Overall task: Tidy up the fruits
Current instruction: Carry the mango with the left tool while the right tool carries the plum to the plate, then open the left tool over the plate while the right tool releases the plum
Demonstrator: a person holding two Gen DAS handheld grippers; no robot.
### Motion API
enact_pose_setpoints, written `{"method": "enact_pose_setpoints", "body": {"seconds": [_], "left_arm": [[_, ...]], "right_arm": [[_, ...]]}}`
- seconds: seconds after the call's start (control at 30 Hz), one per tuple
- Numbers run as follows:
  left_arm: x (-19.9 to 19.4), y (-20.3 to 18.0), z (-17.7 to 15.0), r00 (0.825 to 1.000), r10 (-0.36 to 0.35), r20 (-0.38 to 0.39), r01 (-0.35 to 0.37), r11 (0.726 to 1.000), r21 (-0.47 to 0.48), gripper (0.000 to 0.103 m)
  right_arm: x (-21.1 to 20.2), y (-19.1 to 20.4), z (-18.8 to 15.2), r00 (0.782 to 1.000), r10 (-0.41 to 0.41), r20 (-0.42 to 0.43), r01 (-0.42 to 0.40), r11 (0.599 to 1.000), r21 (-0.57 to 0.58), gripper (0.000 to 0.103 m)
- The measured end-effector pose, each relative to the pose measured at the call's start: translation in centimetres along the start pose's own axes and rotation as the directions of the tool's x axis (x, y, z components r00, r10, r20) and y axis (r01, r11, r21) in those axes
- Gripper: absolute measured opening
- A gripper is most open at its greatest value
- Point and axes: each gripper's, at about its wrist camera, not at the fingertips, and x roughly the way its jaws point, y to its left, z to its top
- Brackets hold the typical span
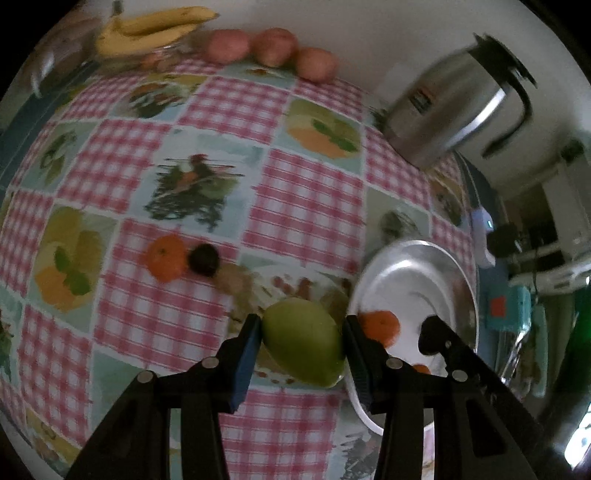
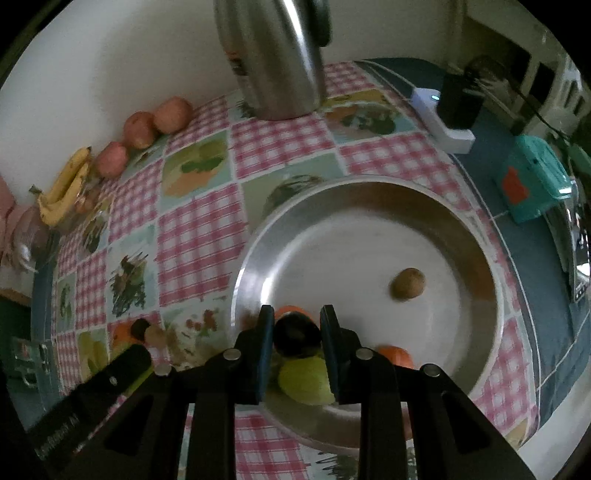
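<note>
Table (image 1: pixel 306 206) with pink-check and fruit-print cloth, seen in both wrist views. Steel kettle (image 2: pixel 273 55) at the back by the wall. Big steel plate (image 2: pixel 369 206) at the near right of the table; it looks like the collecting spot.

Bananas (image 1: pixel 147 29) back left on a glass bowl, three reddish apples (image 1: pixel 271 46) in a row along the wall, not yet gathered.

Left tongs (image 1: pixel 301 343) closed about halfway on a green mango (image 1: pixel 303 343), pads touching both its sides, held just beside the plate's left rim. Whether it is lifted clear of the cloth, cannot tell. Right tongs (image 2: pixel 297 339) closed narrow on a dark round fruit (image 2: pixel 295 334), over the near edge of the plate; in the right wrist view the green mango shows just below it.

In the plate: a kiwi (image 2: pixel 407 283) alone toward the right, plus oranges (image 2: pixel 397 356) near the front rim, partly hidden by the tongs. Loose on the cloth: an orange (image 1: pixel 166 258) touching another dark fruit (image 1: pixel 204 259), left of the plate.

Step, as judged: both hands carrying fruit to the plate, placement phase, roughly mid-task. Next move calls for shifting the mango right over the rim, lowering, then opening; the right hand lowers and lets go without knocking the oranges. Round fruit may roll on steel, so release low.
</note>
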Motion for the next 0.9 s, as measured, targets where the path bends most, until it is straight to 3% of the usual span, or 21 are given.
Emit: {"method": "enact_pose_setpoints", "body": {"seconds": [0.33,0.63,0.9], "left_arm": [[0.9,-4.4,-0.9,0.999,-0.026,0.018,0.024,0.991,0.129,0.048],[2.7,-6.3,0.1,0.996,-0.036,0.083,0.018,0.978,0.208,0.048],[3.9,-6.8,0.7,0.989,-0.094,0.117,0.064,0.97,0.236,0.048]], "right_arm": [[-0.5,-3.7,0.5,1.0,-0.012,0.016,0.011,0.996,0.086,0.027],[0.0,-4.7,0.7,0.999,0.008,0.046,-0.013,0.994,0.109,0.027],[0.9,-5.3,0.8,0.997,0.019,0.074,-0.03,0.99,0.141,0.027]]}}
